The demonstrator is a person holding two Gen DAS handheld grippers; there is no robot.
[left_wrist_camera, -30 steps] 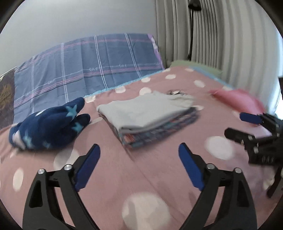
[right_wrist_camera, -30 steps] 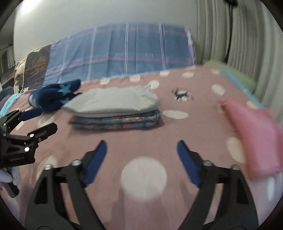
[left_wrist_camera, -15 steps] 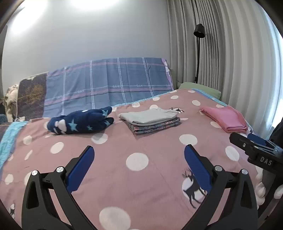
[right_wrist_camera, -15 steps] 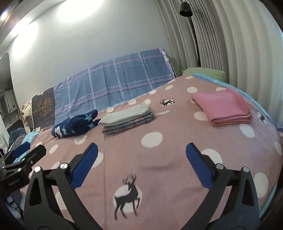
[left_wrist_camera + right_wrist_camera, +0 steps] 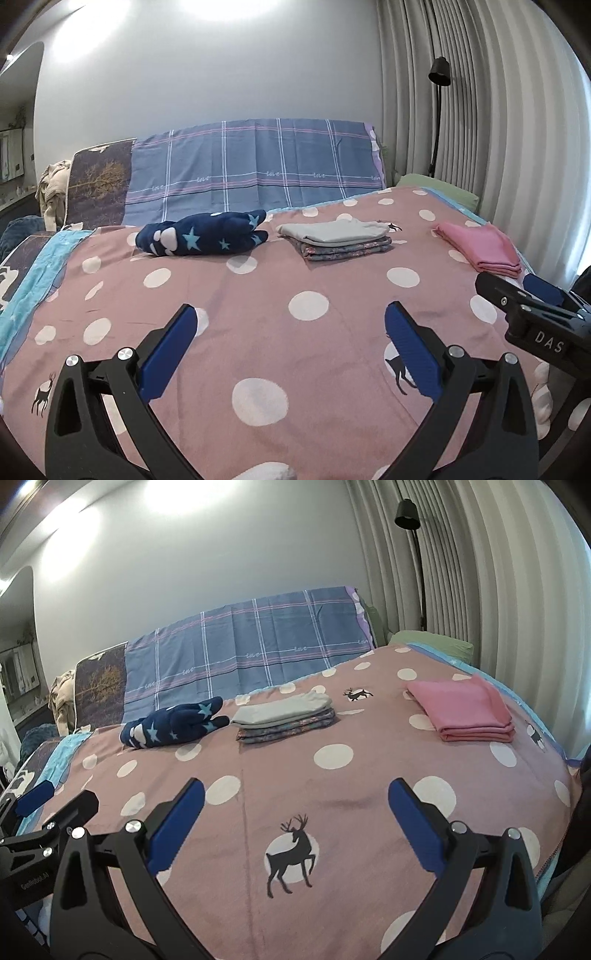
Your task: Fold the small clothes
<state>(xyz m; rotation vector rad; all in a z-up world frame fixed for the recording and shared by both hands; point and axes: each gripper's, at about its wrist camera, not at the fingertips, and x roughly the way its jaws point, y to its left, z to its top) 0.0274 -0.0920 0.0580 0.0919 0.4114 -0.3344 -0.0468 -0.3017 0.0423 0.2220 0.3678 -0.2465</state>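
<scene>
Both grippers have pulled back from the clothes; left gripper (image 5: 290, 325) and right gripper (image 5: 295, 799) hover level over bare bed (image 5: 332, 805), fingers spread, empty. Grey stack (image 5: 284, 716), pink stack (image 5: 465, 709) and navy bundle (image 5: 173, 722) lie well ahead.

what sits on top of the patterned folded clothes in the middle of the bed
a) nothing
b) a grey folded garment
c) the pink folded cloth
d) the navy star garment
b: the grey folded garment lies on the patterned stack, the pink cloth and navy star garment apart on either side.
</scene>
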